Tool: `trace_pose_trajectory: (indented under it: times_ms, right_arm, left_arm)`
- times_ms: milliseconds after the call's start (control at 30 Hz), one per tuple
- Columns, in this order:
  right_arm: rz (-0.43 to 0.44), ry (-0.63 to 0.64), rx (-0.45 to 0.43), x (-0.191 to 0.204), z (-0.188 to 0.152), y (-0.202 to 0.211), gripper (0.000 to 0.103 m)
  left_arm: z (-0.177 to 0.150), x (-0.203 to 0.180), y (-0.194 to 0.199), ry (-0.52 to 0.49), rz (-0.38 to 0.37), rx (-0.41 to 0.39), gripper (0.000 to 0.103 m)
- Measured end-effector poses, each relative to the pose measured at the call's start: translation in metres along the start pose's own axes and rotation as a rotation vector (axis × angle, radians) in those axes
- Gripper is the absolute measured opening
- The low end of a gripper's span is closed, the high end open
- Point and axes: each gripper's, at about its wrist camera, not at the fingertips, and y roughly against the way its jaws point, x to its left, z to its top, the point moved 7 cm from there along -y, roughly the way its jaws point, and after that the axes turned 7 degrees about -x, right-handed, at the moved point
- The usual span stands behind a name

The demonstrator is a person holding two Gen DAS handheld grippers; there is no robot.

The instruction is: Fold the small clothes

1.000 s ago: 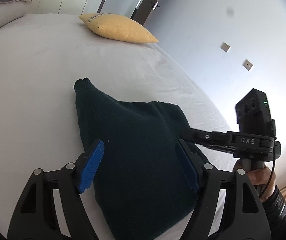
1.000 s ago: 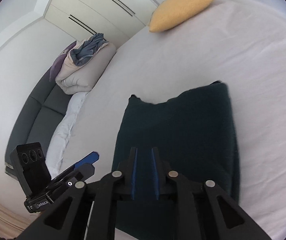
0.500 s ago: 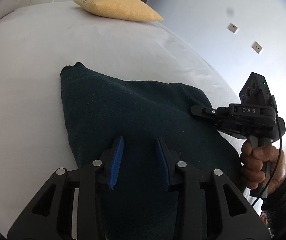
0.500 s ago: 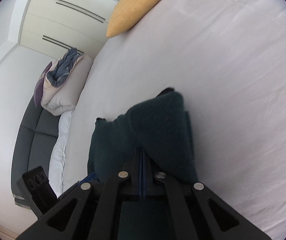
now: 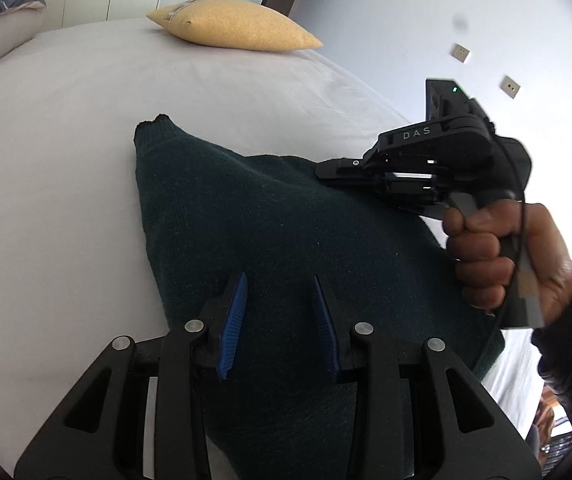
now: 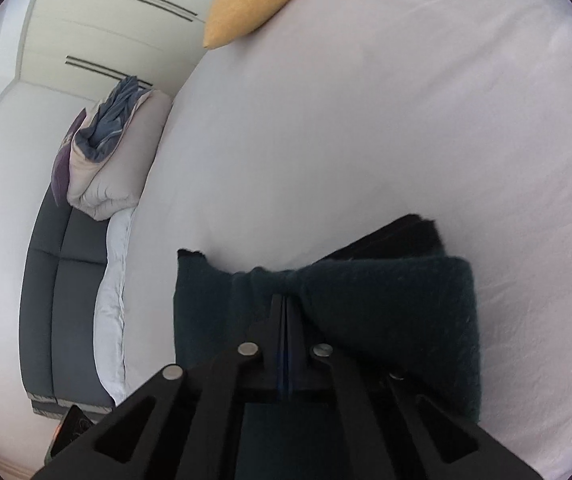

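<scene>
Dark green knit on the white bed, one edge pinched

The left gripper (image 5: 279,322) hovers over the near part of the dark green garment (image 5: 286,232), jaws apart; the right gripper (image 6: 286,312) is clamped on a raised fold; a yellow pillow (image 5: 229,28) lies at the bed's (image 5: 65,128) far edge

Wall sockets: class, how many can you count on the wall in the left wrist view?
2: one wall socket higher up, another lower and further right. Others may lie out of view.
</scene>
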Motion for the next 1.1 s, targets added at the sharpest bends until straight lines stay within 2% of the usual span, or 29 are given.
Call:
trace_pose_trajectory:
  times_ms: [100, 167, 233, 333, 367, 433, 500, 567, 600, 633, 667, 700, 733, 767, 833, 900, 967, 1033, 1100]
  right_arm:
    - [-0.045, 0.025, -0.070, -0.002, 0.008, 0.013, 0.000]
    - [-0.070, 0.059, -0.087, 0.012, 0.005, 0.019, 0.001]
    - [-0.007, 0.111, -0.035, 0.040, -0.008, 0.014, 0.013]
    - [0.057, 0.210, 0.048, 0.084, -0.034, -0.002, 0.019]
    - [0.058, 0.231, 0.071, 0.090, -0.042, -0.007, 0.021]
    - [-0.018, 0.225, 0.097, 0.075, -0.051, -0.019, 0.026]
    - [-0.018, 0.131, 0.089, 0.042, -0.048, -0.018, 0.003]
    - [0.025, 0.042, 0.054, 0.023, -0.045, 0.001, 0.000]
    - [0.025, 0.051, 0.037, 0.024, -0.046, 0.013, 0.000]
    - [0.032, 0.071, 0.021, 0.028, -0.049, 0.027, 0.006]
    - [0.074, 0.084, 0.009, 0.033, -0.056, 0.045, 0.021]
    - [0.106, 0.090, 0.000, 0.036, -0.065, 0.060, 0.030]
    - [0.125, 0.098, -0.011, 0.037, -0.074, 0.074, 0.035]
    - [0.146, 0.099, -0.006, 0.037, -0.088, 0.084, 0.035]
    - [0.178, 0.086, 0.043, 0.032, -0.119, 0.092, 0.035]
    - [0.109, 0.114, 0.087, 0.013, -0.146, 0.091, 0.035]
    - [0.100, 0.102, 0.095, -0.005, -0.160, 0.094, 0.017]
    - [0.092, 0.073, 0.070, -0.025, -0.160, 0.107, 0.000]
    - [0.106, 0.039, 0.040, -0.039, -0.156, 0.122, 0.000]
  left_arm:
    - [0.001, 0.001, -0.003, -0.016, 0.005, -0.016, 0.032]
    - [-0.003, 0.001, -0.001, -0.026, 0.022, -0.026, 0.032]
    - [-0.005, 0.002, 0.001, -0.012, 0.017, -0.032, 0.032]
    - [-0.005, 0.003, 0.002, -0.002, 0.010, -0.035, 0.032]
    - [-0.006, 0.003, 0.003, -0.003, 0.011, -0.035, 0.032]
    - [-0.008, 0.003, 0.003, -0.018, 0.014, -0.037, 0.032]
    - [-0.011, 0.003, 0.003, -0.036, 0.006, -0.041, 0.032]
    - [-0.013, 0.005, 0.004, -0.030, -0.012, -0.041, 0.032]
    - [-0.013, 0.005, 0.008, -0.030, -0.012, -0.037, 0.032]
    - [-0.013, 0.005, 0.013, -0.035, -0.002, -0.037, 0.033]
    - [-0.012, 0.003, 0.020, -0.040, 0.008, -0.040, 0.033]
    - [-0.012, -0.001, 0.031, -0.041, 0.004, -0.053, 0.033]
    - [-0.013, -0.004, 0.039, -0.044, -0.010, -0.061, 0.033]
    - [-0.018, -0.008, 0.046, -0.057, -0.019, -0.066, 0.033]
    - [-0.028, -0.010, 0.049, -0.071, -0.021, -0.055, 0.033]
    - [-0.043, -0.009, 0.048, -0.087, -0.004, -0.038, 0.033]
    - [-0.050, -0.009, 0.054, -0.081, -0.006, -0.038, 0.033]
    - [-0.053, -0.009, 0.060, -0.095, 0.008, -0.031, 0.033]
    - [-0.060, -0.008, 0.062, -0.114, 0.021, -0.020, 0.033]
